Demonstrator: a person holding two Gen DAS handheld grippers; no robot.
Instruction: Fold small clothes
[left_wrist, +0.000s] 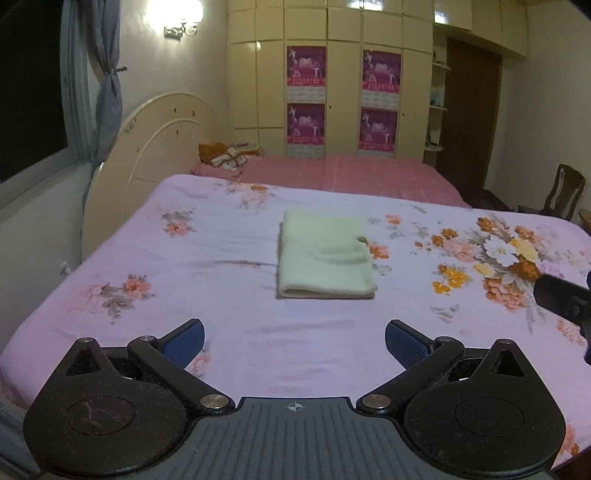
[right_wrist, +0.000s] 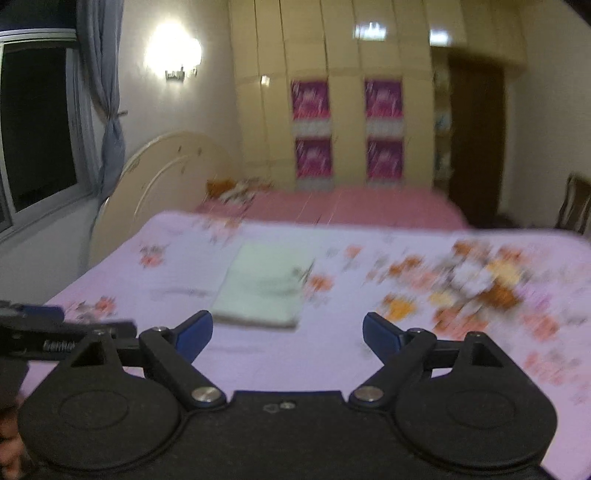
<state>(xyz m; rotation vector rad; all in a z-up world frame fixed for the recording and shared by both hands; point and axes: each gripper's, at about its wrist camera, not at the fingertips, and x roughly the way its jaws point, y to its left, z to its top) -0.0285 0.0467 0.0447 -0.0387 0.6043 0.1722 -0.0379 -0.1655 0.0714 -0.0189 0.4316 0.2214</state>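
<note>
Pale green cloth (left_wrist: 325, 254) lies folded mid-bed on the floral sheet (left_wrist: 184, 280), untouched.
Left claw (left_wrist: 294, 341) and right claw (right_wrist: 287, 332) both spread, empty, well short; its rumpled top layer could slip open if snagged.

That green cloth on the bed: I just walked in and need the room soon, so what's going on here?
A person is folding small clothes with a handheld gripper in each hand. The pale green cloth lies folded into a neat rectangle on the floral bedsheet. Neither gripper touches it: the left gripper and right gripper are both open and empty, held above the near part of the bed. This piece looks finished.
</note>
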